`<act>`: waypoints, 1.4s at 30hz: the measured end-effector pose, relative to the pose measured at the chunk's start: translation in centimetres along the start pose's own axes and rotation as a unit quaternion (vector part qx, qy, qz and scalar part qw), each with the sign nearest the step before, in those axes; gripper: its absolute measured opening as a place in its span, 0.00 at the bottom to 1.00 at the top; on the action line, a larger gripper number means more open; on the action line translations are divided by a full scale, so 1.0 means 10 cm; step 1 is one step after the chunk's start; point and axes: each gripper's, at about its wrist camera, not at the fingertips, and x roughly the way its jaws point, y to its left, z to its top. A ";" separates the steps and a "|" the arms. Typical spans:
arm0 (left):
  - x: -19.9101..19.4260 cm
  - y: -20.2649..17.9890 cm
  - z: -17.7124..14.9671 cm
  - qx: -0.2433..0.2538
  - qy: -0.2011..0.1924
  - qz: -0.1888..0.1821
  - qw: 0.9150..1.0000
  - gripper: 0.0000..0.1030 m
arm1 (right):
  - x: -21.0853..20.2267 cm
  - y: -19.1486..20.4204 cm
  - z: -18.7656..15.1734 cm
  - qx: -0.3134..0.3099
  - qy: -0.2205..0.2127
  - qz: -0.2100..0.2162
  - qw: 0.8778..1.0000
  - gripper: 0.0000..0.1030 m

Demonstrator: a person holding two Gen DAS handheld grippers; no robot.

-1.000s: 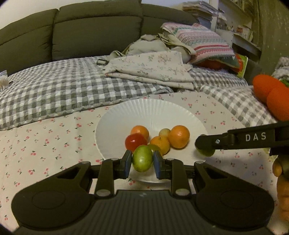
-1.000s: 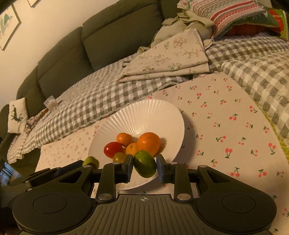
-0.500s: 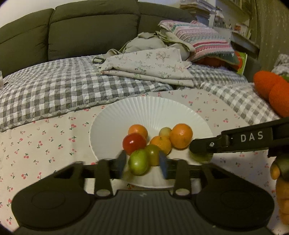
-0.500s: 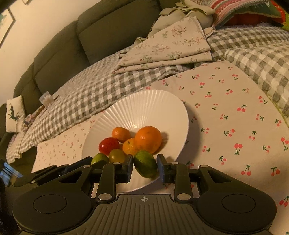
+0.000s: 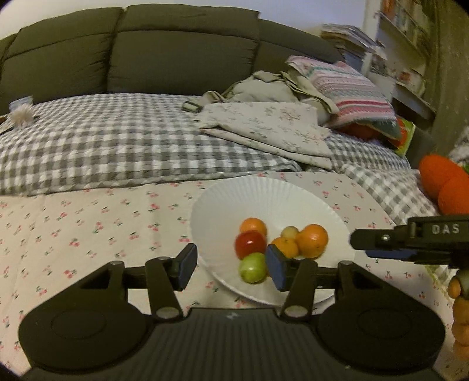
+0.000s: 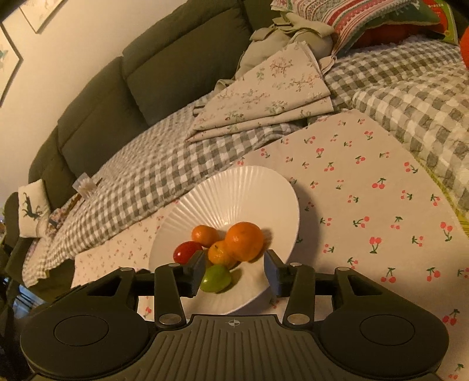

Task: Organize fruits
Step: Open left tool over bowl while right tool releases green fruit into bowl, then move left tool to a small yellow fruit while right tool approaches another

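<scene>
Several small round fruits [image 6: 231, 249] crowd the white plate [image 6: 234, 190]; light, smooth, roll-prone, best pinched across the middle. Left gripper [image 5: 231, 265] and right gripper [image 6: 233, 271] are opening, holding nothing.

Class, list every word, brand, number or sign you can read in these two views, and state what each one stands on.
"DAS": white letters on the side of the right gripper, seen in the left wrist view.
Green packet by the striped pillow: print too small and blurred to read.
Stacked papers and shelf items: nothing legible.
No other readable text.
</scene>
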 end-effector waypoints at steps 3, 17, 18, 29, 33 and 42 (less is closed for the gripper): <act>-0.07 0.08 -0.02 -0.016 0.004 0.005 1.000 0.49 | -0.06 0.01 0.00 -0.001 -0.003 0.005 1.000 0.45; -0.42 0.09 -0.32 -0.012 0.048 0.044 0.998 0.50 | -0.36 0.31 -0.18 -0.074 -0.001 0.015 0.997 0.54; -0.46 0.10 -0.35 -0.014 0.050 0.043 0.998 0.50 | -0.37 0.33 -0.20 -0.079 0.000 0.014 0.997 0.56; -0.60 0.03 -0.62 -0.010 0.074 0.035 0.997 0.50 | -0.40 0.49 -0.37 -0.103 0.021 0.020 0.994 0.59; -0.59 -0.04 -0.73 -0.002 0.087 0.028 0.996 0.50 | -0.42 0.53 -0.44 -0.110 0.029 0.020 0.993 0.65; -0.48 -0.12 -0.87 0.013 0.109 0.022 0.994 0.50 | -0.35 0.59 -0.55 -0.129 0.046 0.011 0.991 0.72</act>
